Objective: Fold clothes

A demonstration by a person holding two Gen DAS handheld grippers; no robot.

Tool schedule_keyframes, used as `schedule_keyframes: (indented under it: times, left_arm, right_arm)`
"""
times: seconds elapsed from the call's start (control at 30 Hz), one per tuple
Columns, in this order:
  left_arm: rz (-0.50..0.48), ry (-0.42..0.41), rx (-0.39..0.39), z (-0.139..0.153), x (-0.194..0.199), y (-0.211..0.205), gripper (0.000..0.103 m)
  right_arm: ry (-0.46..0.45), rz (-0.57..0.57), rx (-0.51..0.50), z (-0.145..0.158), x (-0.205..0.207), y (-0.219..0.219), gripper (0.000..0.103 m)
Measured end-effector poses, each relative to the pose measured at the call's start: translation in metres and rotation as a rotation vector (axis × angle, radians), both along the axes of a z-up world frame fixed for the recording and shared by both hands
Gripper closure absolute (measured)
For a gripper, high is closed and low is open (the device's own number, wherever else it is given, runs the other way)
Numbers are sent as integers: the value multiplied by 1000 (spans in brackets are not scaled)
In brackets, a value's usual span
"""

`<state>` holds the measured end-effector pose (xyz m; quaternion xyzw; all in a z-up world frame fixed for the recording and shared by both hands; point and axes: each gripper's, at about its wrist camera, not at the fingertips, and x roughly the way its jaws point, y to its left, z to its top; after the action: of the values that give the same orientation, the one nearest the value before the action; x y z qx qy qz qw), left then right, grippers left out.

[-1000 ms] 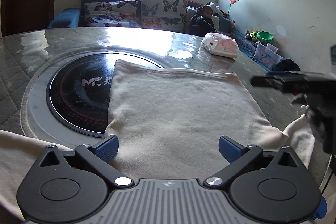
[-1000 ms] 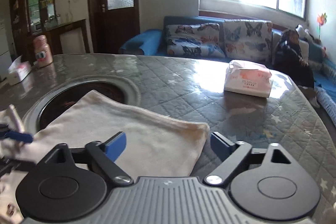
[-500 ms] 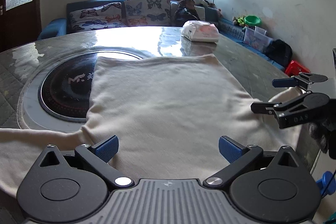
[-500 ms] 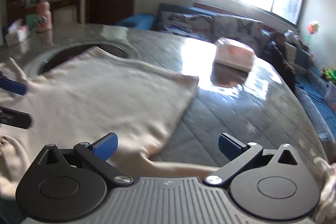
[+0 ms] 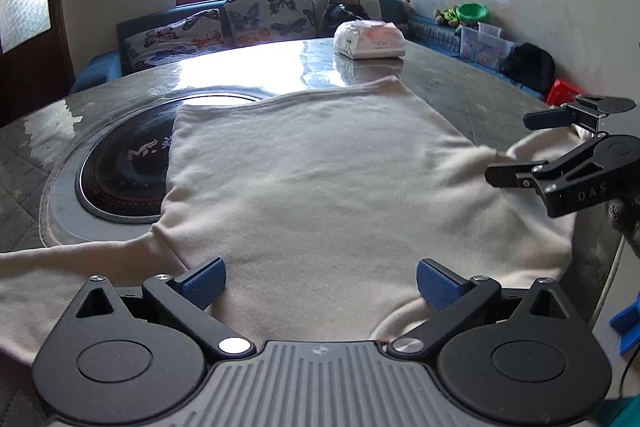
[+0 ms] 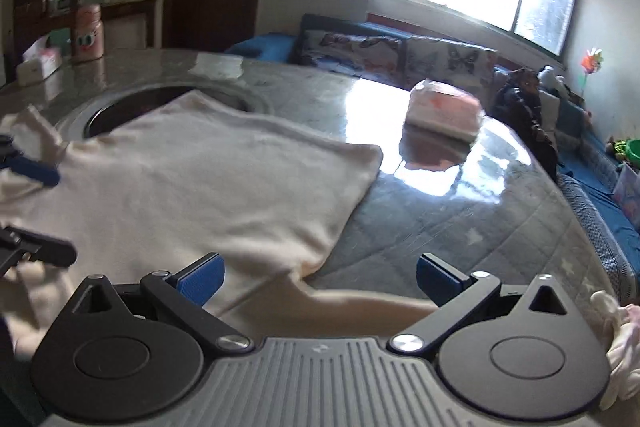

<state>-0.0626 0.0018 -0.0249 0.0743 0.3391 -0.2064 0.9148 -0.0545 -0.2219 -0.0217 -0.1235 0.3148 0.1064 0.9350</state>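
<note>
looking at a cream sweatshirt (image 5: 320,187) that's lying spread flat across the near half of the round table (image 5: 480,99), its far hem partly covering the dark hotplate (image 5: 120,163) sunk into the middle, and its neck end sitting at the near edge. it's reading as soft, thick fleecy fabric, light but floppy, so it's going to sag and drag rather than hold any shape. nothing fragile about it, and the glossy table cover is probably letting it slide easily. best places to pinch, i'd say, are the seams: shoulder, cuff or hem corner, where the cloth is doubled and won't slip out.

left gripper (image 5: 320,281) is hovering low over the neck end at the near edge, pointing toward the far side, blue pads wide apart and holding nothing. the left sleeve (image 5: 60,267) is trailing off along the near left edge.

right gripper (image 6: 320,277) is sitting at the near right edge, also gaping wide and empty, angled across the garment with the right sleeve (image 6: 360,301) running just under its fingers. that view is a bit smeared, so i can't say if it's touching the cloth. a tissue pack (image 5: 368,41) is sitting well apart near the far edge.
</note>
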Motion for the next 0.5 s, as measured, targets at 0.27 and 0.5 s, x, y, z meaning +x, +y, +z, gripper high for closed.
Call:
schedule_keyframes:
  times: [0.27,0.5]
  left_arm:
    - [0,-20,6,8,-1,-3,0]
    - [-45,-38,0,15,-7,-20,0]
  right_arm:
    - [-32,-28,4,5,-20,-4,0]
    - [-2,-57,-9,-8,-36,-13,0]
